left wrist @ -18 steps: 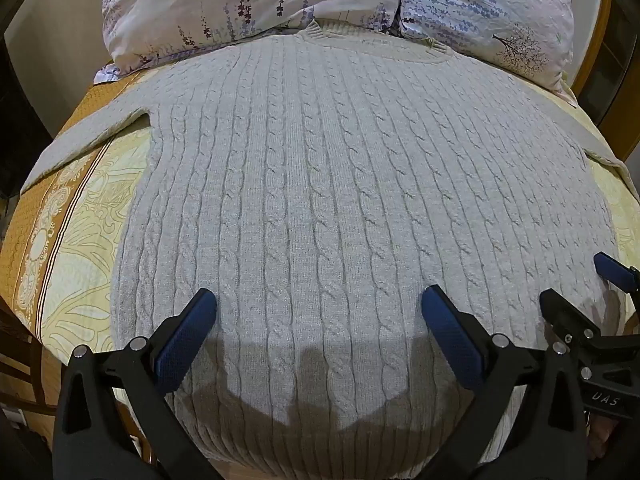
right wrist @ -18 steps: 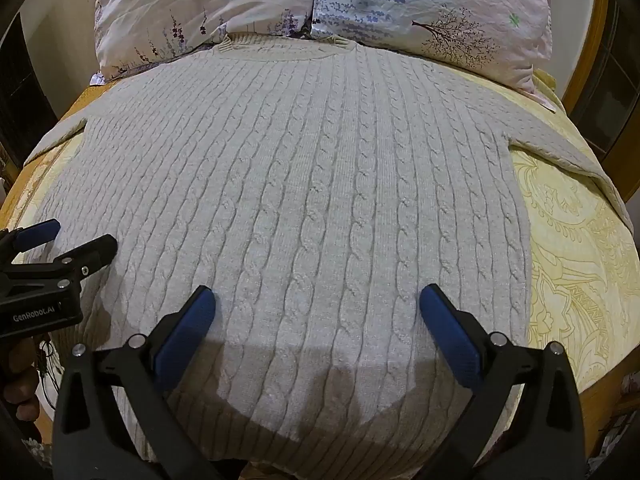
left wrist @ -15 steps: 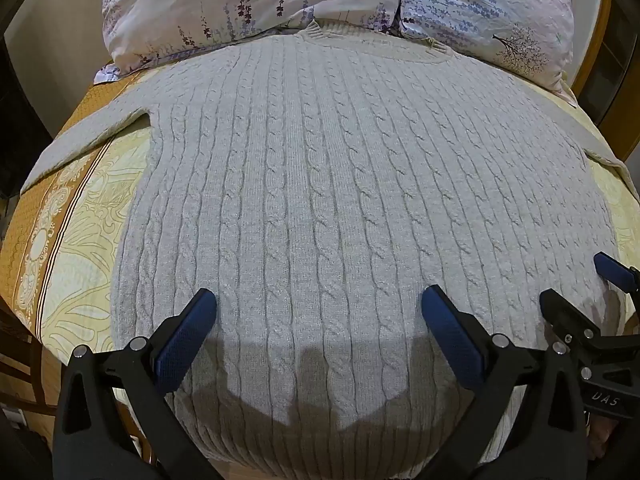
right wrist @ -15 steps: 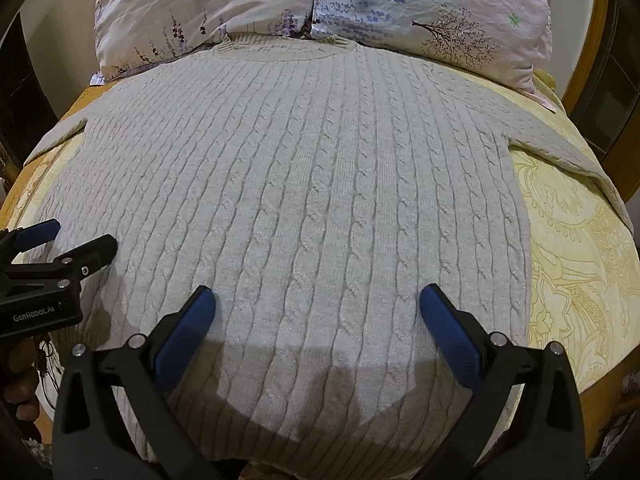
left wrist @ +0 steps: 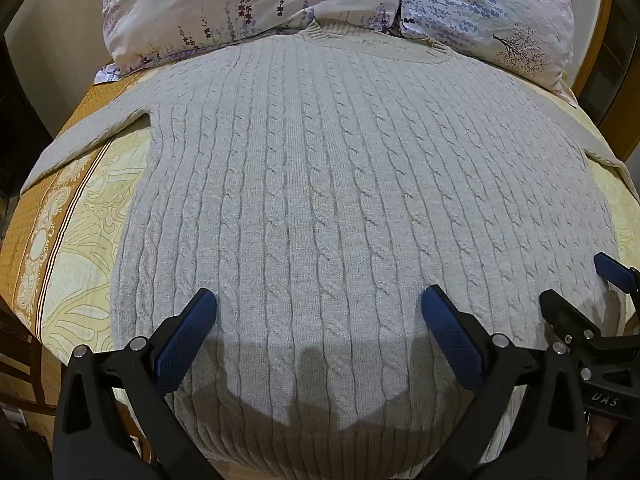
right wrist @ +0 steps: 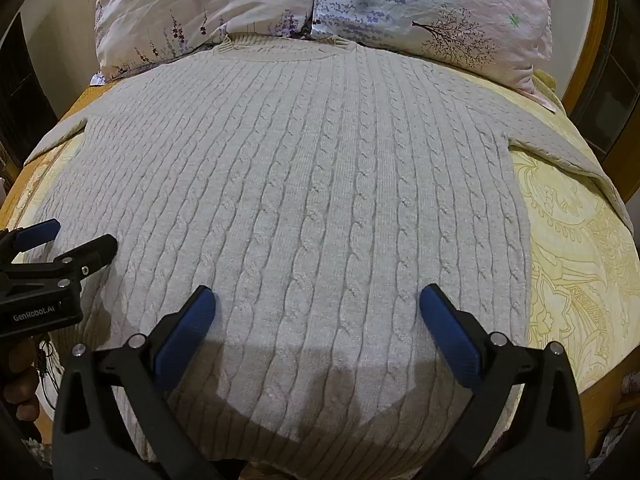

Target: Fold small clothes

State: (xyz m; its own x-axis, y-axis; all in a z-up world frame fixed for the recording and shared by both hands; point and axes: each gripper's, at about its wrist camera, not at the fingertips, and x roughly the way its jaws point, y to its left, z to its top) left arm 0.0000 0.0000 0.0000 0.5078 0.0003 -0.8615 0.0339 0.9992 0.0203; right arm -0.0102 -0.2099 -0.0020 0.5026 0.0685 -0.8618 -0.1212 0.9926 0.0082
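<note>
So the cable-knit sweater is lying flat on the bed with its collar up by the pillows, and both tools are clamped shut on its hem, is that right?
Not quite. The sweater does lie flat with its collar by the pillows, but neither tool grips it. Each wrist view shows the left tool and right tool wide open above the fabric near the hem.

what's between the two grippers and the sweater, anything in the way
Nothing visible. The sweater lies flat and bare on the bed, and the open left gripper and right gripper hang right above its lower part.
</note>
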